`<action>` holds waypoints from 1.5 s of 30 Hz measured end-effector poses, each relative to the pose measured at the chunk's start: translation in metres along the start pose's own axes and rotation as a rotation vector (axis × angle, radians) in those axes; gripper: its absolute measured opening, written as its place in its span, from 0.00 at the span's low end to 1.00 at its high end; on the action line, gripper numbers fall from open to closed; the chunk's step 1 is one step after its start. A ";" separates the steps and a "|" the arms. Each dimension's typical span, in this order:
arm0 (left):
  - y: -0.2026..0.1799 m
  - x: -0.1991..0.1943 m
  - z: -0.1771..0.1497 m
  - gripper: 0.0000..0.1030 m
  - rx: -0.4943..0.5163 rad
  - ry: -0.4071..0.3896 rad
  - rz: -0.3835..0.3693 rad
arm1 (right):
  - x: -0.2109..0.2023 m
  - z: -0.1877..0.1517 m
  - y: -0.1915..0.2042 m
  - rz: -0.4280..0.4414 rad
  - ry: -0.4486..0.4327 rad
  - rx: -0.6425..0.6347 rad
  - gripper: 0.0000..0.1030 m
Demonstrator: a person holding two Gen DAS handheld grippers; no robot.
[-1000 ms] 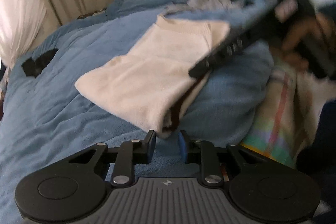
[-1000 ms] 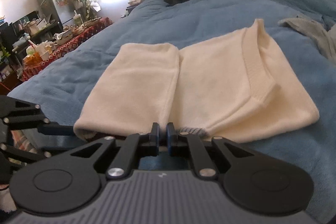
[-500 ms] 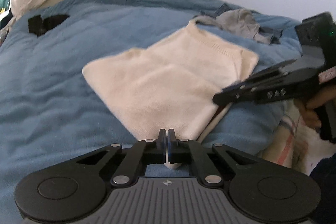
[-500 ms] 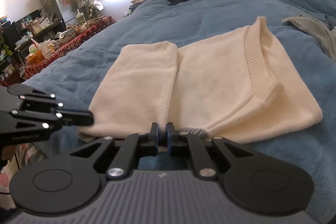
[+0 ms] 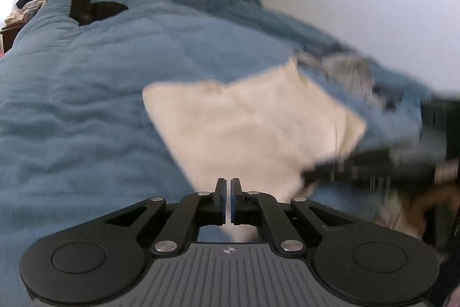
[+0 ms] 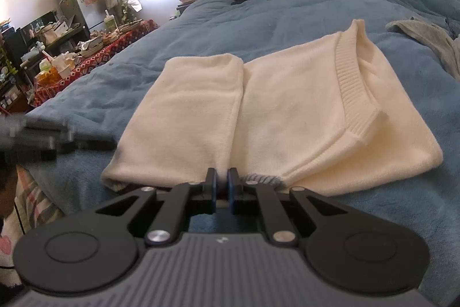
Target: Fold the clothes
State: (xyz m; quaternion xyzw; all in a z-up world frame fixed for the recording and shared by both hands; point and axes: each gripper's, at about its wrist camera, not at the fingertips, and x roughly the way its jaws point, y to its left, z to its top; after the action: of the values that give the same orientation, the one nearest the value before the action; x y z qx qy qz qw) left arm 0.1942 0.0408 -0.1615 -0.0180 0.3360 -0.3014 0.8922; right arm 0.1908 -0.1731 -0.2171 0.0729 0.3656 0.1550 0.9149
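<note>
The left tongs (image 5: 228, 199) have swung round since the earlier picture, and their view is now blurry from moving. They were apart a second ago and are now squeezed almost together on the near corner of the cream sweater (image 5: 253, 131). The right tongs (image 6: 221, 186) have hardly moved. They are pinched nearly closed at the sweater's near edge, and a bit of cloth seems to sit between them, though I cannot be sure.

The sweater (image 6: 276, 111) lies on the blue bed (image 6: 302, 10), straight ahead of both tongs and touching them. It is already folded partway: one flap lies over its left part and the ribbed collar (image 6: 349, 85) sits to the right of the right tongs.

Things could go wrong from here. If one side lifts faster than the other, the flap may slide off and the fold will come undone. If the pinch holds only the top layer, the lower layers may sag and bunch. The soft, bumpy bed can also drag on the cloth and wrinkle it.
</note>
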 end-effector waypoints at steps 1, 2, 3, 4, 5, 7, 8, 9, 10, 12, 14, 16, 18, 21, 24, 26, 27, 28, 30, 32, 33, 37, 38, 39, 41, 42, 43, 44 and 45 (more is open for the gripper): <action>0.003 0.004 0.009 0.02 -0.004 -0.012 0.000 | 0.001 0.000 0.000 0.001 0.000 0.002 0.07; 0.007 0.009 0.017 0.02 -0.007 -0.019 0.000 | 0.002 0.000 0.001 0.002 0.000 0.003 0.07; 0.012 0.019 0.024 0.02 -0.009 -0.007 -0.003 | 0.002 0.000 0.001 0.003 0.001 0.005 0.07; 0.018 0.029 0.029 0.02 -0.029 0.015 -0.007 | 0.003 0.000 0.000 0.005 0.001 0.007 0.07; 0.026 0.039 0.031 0.02 -0.056 0.044 -0.009 | 0.003 0.000 0.000 0.006 0.003 0.008 0.07; 0.035 0.052 0.029 0.03 -0.075 0.081 -0.009 | 0.004 0.000 -0.001 0.010 0.004 0.006 0.06; 0.039 0.058 0.028 0.03 -0.085 0.097 -0.009 | 0.004 0.000 -0.001 0.011 0.005 0.005 0.06; 0.042 0.060 0.023 0.03 -0.098 0.105 -0.007 | 0.005 0.000 -0.001 0.012 0.007 0.002 0.06; 0.045 0.061 0.021 0.03 -0.117 0.103 -0.009 | 0.005 -0.001 -0.001 0.010 0.009 -0.001 0.06; 0.048 0.058 0.020 0.03 -0.157 0.092 -0.007 | 0.006 -0.001 0.001 0.007 0.011 -0.014 0.06; 0.050 0.053 0.023 0.02 -0.191 0.076 -0.003 | 0.007 0.000 0.002 0.006 0.013 -0.017 0.06; 0.049 0.046 0.032 0.03 -0.204 0.039 -0.006 | 0.006 0.000 0.000 0.008 0.015 -0.011 0.06; 0.051 0.047 0.043 0.02 -0.213 0.021 -0.004 | 0.007 0.000 -0.001 0.009 0.015 -0.006 0.06; 0.060 0.064 0.056 0.02 -0.226 0.041 0.030 | 0.007 0.000 0.000 0.009 0.014 -0.002 0.06; 0.075 0.082 0.061 0.02 -0.246 0.085 0.087 | 0.006 -0.001 0.001 0.010 0.012 -0.001 0.06; 0.080 0.090 0.061 0.03 -0.231 0.108 0.140 | 0.006 -0.001 0.001 0.011 0.010 0.001 0.06; 0.083 0.092 0.060 0.03 -0.230 0.114 0.156 | 0.006 -0.001 0.001 0.011 0.010 0.001 0.06; 0.086 0.090 0.060 0.03 -0.241 0.109 0.152 | 0.006 -0.001 0.001 0.011 0.011 0.001 0.06; 0.085 0.079 0.062 0.03 -0.261 0.081 0.139 | 0.006 0.000 0.000 0.012 0.012 0.003 0.06; 0.080 0.068 0.066 0.03 -0.272 0.049 0.120 | 0.006 0.000 0.000 0.012 0.012 0.003 0.06; 0.075 0.065 0.067 0.03 -0.268 0.041 0.095 | 0.006 -0.001 0.000 0.012 0.013 0.003 0.06; 0.055 0.075 0.073 0.03 -0.194 0.066 0.077 | 0.005 0.000 -0.002 0.013 0.014 0.007 0.06; 0.055 0.085 0.072 0.03 -0.174 0.081 0.103 | 0.005 0.000 -0.002 0.014 0.014 0.008 0.06; 0.056 0.094 0.071 0.04 -0.161 0.094 0.126 | 0.006 0.000 -0.002 0.014 0.013 0.009 0.06; 0.064 0.108 0.069 0.04 -0.178 0.103 0.152 | 0.006 0.001 -0.001 0.013 0.012 0.006 0.06; 0.068 0.112 0.070 0.03 -0.194 0.101 0.168 | 0.006 0.001 0.000 0.012 0.011 0.007 0.06; 0.071 0.113 0.072 0.03 -0.205 0.097 0.178 | 0.006 0.001 0.000 0.011 0.011 0.008 0.06; 0.072 0.114 0.075 0.03 -0.213 0.090 0.192 | 0.007 0.001 0.000 0.010 0.011 0.009 0.06; 0.074 0.112 0.077 0.03 -0.219 0.080 0.206 | 0.007 0.001 0.001 0.009 0.011 0.009 0.06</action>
State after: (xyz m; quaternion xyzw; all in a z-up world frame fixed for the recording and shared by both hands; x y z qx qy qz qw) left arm 0.3463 0.0264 -0.1845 -0.0687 0.4020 -0.1704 0.8970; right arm 0.1963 -0.1702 -0.2205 0.0781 0.3709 0.1579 0.9118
